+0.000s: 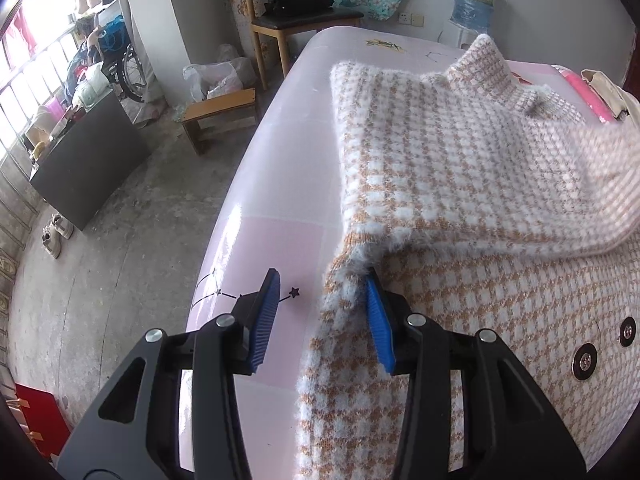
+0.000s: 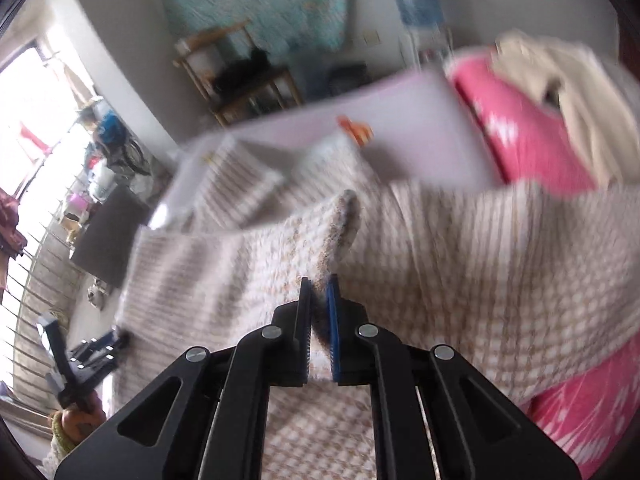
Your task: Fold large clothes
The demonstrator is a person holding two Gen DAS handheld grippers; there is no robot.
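A fuzzy white-and-tan houndstooth sweater [image 1: 460, 168] lies spread on a pale pink table [image 1: 272, 184]; it has dark round buttons [image 1: 585, 362] near the right. My left gripper [image 1: 324, 292] is open at the sweater's left edge, with the fabric edge against its right finger and its left finger over the bare table. In the right wrist view, which is motion-blurred, my right gripper [image 2: 319, 292] is shut on a raised fold of the sweater [image 2: 336, 224] and holds it above the rest of the garment. The left gripper also shows at the lower left [image 2: 80, 360].
A pink cloth [image 2: 520, 128] and a beige garment [image 2: 572, 92] lie at the table's far right. On the floor to the left are a wooden chair [image 1: 296, 20], a low stool [image 1: 220, 112], a dark box [image 1: 88, 160] and shoes [image 1: 56, 232].
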